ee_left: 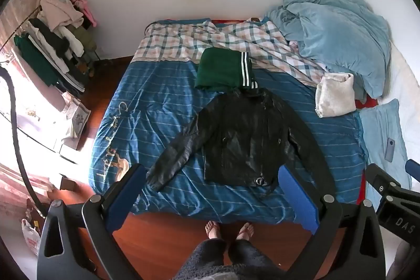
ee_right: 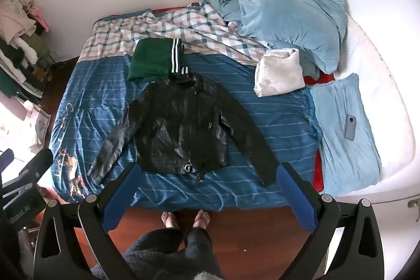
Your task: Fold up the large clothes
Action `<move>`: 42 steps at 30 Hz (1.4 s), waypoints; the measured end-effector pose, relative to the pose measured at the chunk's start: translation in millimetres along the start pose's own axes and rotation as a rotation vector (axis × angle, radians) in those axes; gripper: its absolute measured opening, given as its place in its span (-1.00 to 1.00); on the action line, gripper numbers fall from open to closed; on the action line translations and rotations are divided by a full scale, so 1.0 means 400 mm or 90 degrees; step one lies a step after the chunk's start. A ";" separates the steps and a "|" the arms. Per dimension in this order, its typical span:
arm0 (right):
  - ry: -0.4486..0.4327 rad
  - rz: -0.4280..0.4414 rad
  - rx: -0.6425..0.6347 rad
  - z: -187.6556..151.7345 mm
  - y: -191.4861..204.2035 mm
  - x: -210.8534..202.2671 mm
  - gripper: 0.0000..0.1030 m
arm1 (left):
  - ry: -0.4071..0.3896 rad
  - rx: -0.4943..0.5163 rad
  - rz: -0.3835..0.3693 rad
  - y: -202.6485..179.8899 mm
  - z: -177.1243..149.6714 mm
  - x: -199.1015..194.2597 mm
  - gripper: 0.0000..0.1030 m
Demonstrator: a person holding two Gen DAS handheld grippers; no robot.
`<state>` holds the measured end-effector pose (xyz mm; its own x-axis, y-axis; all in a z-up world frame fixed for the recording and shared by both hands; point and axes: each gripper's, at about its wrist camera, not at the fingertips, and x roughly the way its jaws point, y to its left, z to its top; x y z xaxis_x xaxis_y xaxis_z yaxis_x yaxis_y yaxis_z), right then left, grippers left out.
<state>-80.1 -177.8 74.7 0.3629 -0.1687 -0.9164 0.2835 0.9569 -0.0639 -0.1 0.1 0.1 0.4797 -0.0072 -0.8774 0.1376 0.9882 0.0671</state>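
Lying flat on the blue striped bed [ee_left: 162,85], a black leather jacket [ee_left: 244,135] has both sleeves spread out, its collar at the far end touching a folded green garment with white stripes [ee_left: 225,70]. A folded pale towel [ee_right: 279,72] sits to the right, near a heap of light blue bedding [ee_right: 288,15]. Both the left tongs [ee_left: 212,198] and the right tongs [ee_right: 207,193] hover wide apart above the near bed edge, holding nothing.

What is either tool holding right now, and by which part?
Nothing. The left tool and right tool are both open and empty above the bed; the jacket lies flat, untouched.
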 end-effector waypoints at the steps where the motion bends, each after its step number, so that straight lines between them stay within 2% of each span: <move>1: -0.002 0.001 0.000 0.000 0.000 -0.001 1.00 | 0.001 -0.001 -0.001 0.000 0.000 0.000 1.00; 42: -0.002 -0.004 -0.009 0.005 -0.004 -0.008 1.00 | 0.003 -0.004 -0.002 -0.002 -0.001 0.000 1.00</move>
<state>-80.0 -179.2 78.5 0.3647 -0.1754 -0.9145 0.2736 0.9589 -0.0748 -0.4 -0.6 0.0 0.4757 -0.0098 -0.8795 0.1343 0.9890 0.0616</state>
